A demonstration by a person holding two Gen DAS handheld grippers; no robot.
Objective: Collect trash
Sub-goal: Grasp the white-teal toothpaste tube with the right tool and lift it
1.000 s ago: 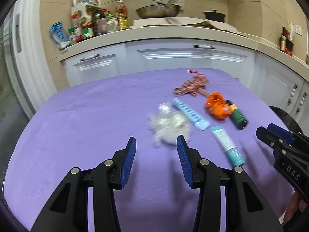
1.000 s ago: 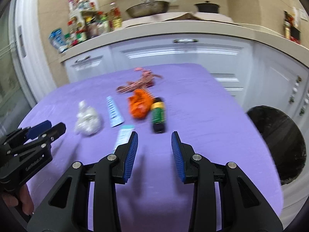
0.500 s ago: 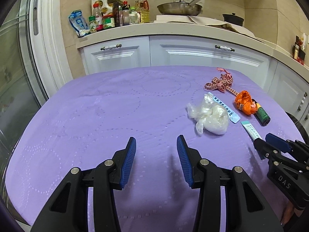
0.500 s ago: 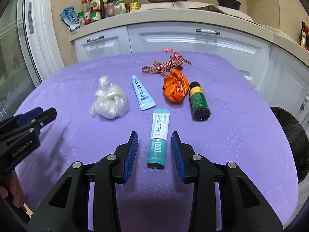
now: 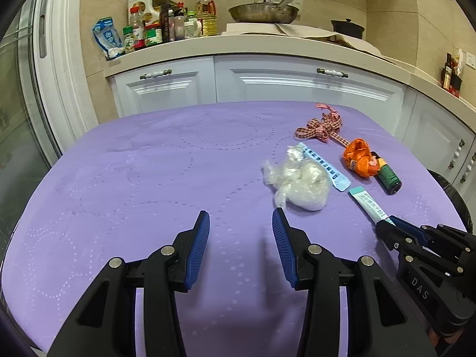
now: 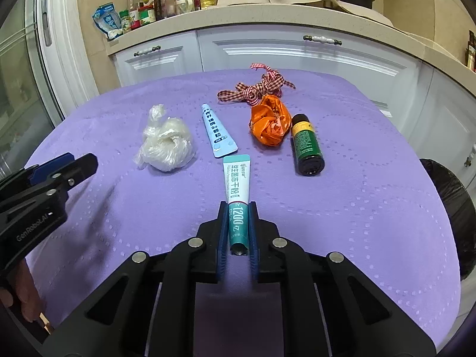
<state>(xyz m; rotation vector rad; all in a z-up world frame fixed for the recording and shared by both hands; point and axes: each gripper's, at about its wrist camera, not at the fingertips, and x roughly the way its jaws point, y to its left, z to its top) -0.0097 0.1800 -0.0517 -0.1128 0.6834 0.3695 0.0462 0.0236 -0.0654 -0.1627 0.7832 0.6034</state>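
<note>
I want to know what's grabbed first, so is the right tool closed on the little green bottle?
No, the right tool is shut on the teal and white sachet, while the green bottle lies untouched further right on the purple cloth.

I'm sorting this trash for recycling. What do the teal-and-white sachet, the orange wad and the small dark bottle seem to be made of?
Teal-and-white sachet: looks like thin printed film or foil laminate with a satin sheen; flat, sealed top edge.
Orange wad: probably thin glossy plastic film; crumpled, with bright creases.
Small dark bottle: dark glass or hard plastic, unclear which; shiny rim, green and yellow label.
</note>
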